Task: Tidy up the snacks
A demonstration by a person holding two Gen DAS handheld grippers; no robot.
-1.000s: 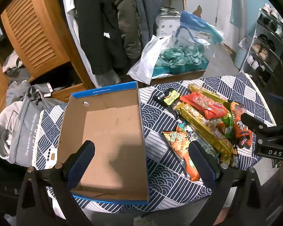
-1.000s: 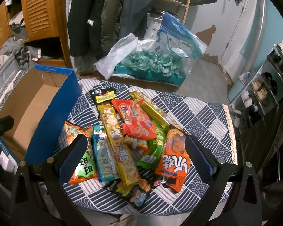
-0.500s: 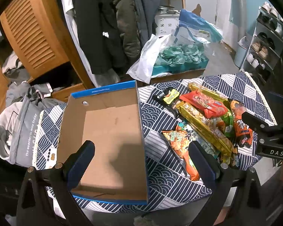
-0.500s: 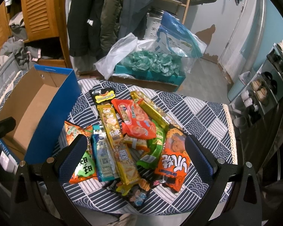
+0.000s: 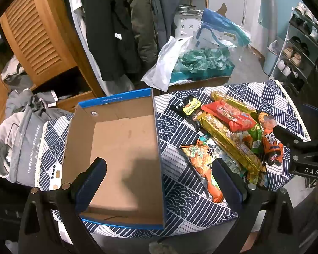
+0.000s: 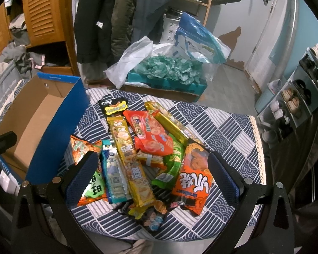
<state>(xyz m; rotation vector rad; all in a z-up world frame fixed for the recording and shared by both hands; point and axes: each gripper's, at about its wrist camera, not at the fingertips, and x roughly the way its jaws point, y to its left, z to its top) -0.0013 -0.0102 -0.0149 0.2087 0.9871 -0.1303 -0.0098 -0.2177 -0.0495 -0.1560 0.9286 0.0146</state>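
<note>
Cardboard box (image 5: 125, 148) holds nothing, snack packets (image 6: 146, 154) piled beside it; both hand-held grippers (image 5: 159, 180) (image 6: 150, 180) gape, ungrasping.

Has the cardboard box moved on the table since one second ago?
No. In the left wrist view the cardboard box keeps the same place against the patterned tablecloth and the black-and-yellow snack packet beside it.

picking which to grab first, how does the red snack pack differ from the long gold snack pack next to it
The red snack pack is short, broad and pillow-shaped; the long gold snack pack is a narrow strip reaching almost across the pile. The red pack lies on top of the heap, its near end over other packets, with nothing covering it, while the gold pack's near end overlaps a dark packet at the front. Both lie flat on the patterned tablecloth heap, untouched by either gripper.
</note>
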